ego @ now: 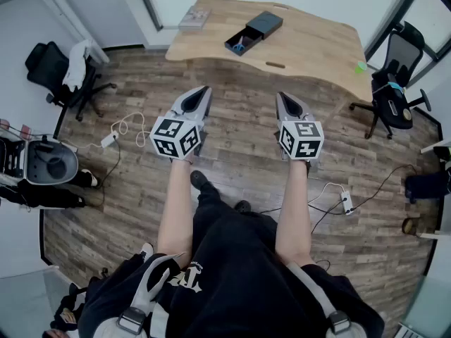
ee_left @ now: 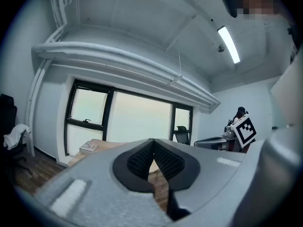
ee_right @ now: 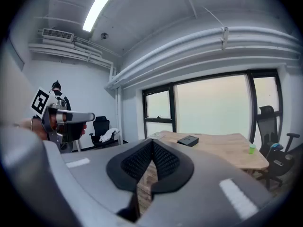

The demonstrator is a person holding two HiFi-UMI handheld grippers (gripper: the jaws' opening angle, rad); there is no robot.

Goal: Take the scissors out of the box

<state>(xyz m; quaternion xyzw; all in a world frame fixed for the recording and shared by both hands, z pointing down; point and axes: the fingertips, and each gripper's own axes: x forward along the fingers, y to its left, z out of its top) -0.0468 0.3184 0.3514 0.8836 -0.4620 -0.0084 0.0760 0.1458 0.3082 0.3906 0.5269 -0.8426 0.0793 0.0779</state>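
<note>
Both my tongs, left gripper point(ego: 203, 91) and right gripper point(ego: 282, 97), are pressed together on nothing. The box point(ego: 255, 31) lies well ahead on the table point(ego: 317, 48), between them. Its slid-out tray, with the blue-handled scissors point(ego: 239, 46), points near-left, and neither hand seems clearly nearer.

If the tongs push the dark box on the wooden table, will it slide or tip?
The box looks low and flat, so it would probably slide, not tip. Its tray stands pulled out, so a push may move the tray separately. The table looks smooth, which favours sliding.
</note>
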